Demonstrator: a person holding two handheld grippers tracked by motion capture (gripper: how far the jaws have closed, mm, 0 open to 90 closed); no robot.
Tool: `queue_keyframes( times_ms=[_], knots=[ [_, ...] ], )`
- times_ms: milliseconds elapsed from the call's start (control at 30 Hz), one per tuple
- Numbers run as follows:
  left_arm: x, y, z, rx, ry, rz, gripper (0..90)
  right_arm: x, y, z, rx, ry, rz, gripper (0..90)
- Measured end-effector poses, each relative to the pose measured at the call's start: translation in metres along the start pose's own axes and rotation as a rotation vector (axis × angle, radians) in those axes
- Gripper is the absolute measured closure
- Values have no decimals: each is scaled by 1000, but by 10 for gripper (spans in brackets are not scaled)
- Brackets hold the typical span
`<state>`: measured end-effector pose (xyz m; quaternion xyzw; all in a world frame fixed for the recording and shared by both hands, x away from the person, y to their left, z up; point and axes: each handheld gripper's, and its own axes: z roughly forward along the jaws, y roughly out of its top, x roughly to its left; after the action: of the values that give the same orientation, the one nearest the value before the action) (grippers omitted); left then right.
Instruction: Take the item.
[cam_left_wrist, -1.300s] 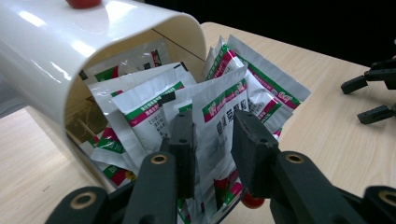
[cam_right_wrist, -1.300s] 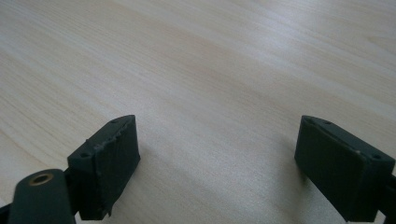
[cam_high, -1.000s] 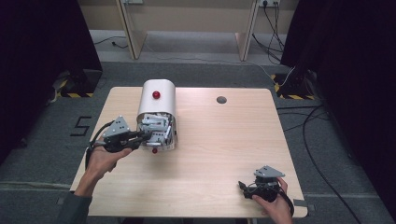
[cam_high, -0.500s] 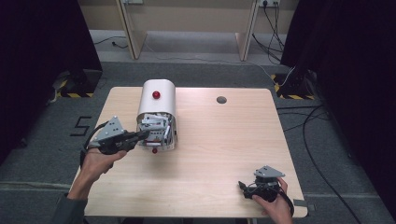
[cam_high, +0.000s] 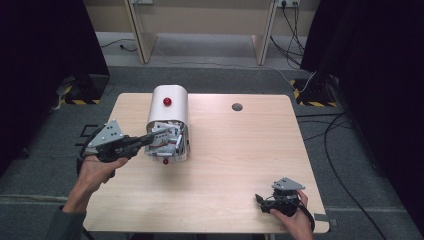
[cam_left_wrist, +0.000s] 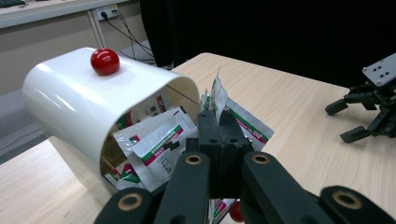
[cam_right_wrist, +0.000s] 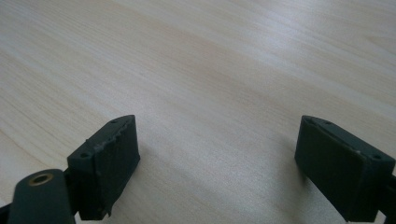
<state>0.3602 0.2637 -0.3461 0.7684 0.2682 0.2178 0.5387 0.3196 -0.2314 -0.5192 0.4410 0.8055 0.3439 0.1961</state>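
Pinching one sachet (cam_left_wrist: 243, 122) at the mouth of the tipped white canister (cam_high: 169, 112), my left tongs (cam_high: 159, 134) are clamped flat on its edge, probably to draw it clear of the others spilling out. Canister lies on its side toward the surface's (cam_high: 235, 165) left half, red knob (cam_high: 167, 101) up. Right tongs (cam_high: 262, 203) rest spread wide, empty, near the front right corner, likely parked.

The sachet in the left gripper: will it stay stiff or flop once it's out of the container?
The sachet looks like thin foil, so probably light and floppy. The left gripper pinches only one edge, so it may droop or slip.
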Motion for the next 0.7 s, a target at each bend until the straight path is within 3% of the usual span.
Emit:
queue_keyframes(
  times_ms=[367, 700],
  knots=[
    [8, 8, -26, -37, -4, -32, 897, 0, 0, 0, 1, 1, 2, 142],
    [18, 5, -50, -39, 48, -42, 897, 0, 0, 0, 1, 2, 1, 141]
  ],
)
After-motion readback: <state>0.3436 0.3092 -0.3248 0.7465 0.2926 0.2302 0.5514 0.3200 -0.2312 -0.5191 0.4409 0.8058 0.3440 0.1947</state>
